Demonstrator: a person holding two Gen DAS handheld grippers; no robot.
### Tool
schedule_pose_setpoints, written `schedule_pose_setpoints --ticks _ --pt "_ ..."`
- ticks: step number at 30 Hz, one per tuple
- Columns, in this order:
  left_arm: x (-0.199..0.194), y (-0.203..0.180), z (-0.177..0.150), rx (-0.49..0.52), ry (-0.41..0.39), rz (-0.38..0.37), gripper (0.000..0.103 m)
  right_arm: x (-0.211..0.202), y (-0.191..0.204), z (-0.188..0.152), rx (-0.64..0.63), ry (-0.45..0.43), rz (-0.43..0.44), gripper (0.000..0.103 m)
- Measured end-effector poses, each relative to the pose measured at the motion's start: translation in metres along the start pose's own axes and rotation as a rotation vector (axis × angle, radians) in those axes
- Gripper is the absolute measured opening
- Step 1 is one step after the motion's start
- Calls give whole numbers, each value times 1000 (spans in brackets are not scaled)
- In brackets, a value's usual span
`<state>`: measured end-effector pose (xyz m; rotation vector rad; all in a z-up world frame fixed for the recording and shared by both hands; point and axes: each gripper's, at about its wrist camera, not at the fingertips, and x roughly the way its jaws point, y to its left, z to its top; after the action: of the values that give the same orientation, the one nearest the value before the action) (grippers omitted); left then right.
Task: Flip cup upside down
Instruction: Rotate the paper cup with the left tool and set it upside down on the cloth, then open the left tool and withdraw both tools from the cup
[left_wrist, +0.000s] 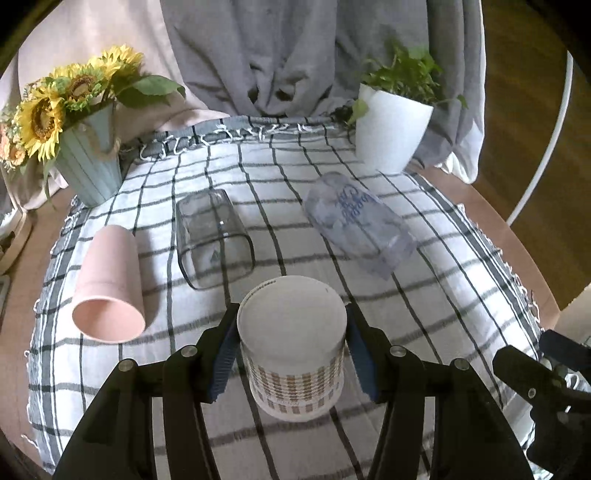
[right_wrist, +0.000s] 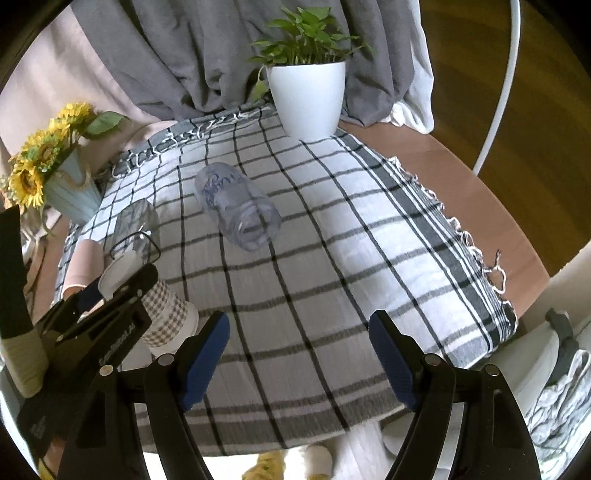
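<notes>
A white paper cup with a brown checked band stands upside down on the checked cloth, base up. My left gripper is shut on it, one blue pad on each side. The cup also shows in the right wrist view, with the left gripper around it. My right gripper is open and empty above the cloth's near edge, to the right of the cup. It appears at the lower right of the left wrist view.
A pink cup, a clear glass and a clear printed cup lie on their sides on the checked cloth. A sunflower pot stands back left, a white plant pot back right. Grey curtain behind.
</notes>
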<state>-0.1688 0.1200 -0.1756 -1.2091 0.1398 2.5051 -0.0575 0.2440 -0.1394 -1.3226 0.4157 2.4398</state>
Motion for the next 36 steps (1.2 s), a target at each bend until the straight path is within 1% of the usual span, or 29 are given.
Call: schedule_pose_setpoints --ticks 3,5,6,7,9,12,14,16,19,22,26,32,36 --pt "2 -2 -2 9 23 6 57 -2 -1 -2 -2 2 -3 78" --pt "4 -4 -3 18 38 17 67 -3 -1 -3 3 4 -7 78" --pt "4 -5 -3 23 43 22 75 -4 -2 -3 6 4 -8 78" --pt "3 -5 -2 25 39 31 79 -4 -2 -3 6 2 -8 78" --pt "-1 -4 -2 24 28 46 83 -6 -2 -2 3 -3 -10 78" --pt "-15 -5 -1 34 24 64 87 -12 -1 -1 -2 -13 -9 81" --pt "-30 -5 0 43 6 93 93 -19 0 0 -8 -25 1 81" --pt "-50 -4 -1 48 -29 141 101 -29 4 0 -23 -44 13 81" --pt "-81 1 -3 32 -73 208 102 -46 10 -1 -53 -76 29 85" --pt "-104 7 -7 10 -82 244 102 -60 14 -6 -76 -90 60 85" --pt "-133 12 -18 -6 -98 312 102 -79 20 -13 -106 -103 94 85" --pt "-174 17 -34 -60 -101 321 102 -113 28 -24 -152 -148 139 86" --pt "-197 18 -41 -99 -119 334 102 -136 32 -30 -181 -187 165 86"
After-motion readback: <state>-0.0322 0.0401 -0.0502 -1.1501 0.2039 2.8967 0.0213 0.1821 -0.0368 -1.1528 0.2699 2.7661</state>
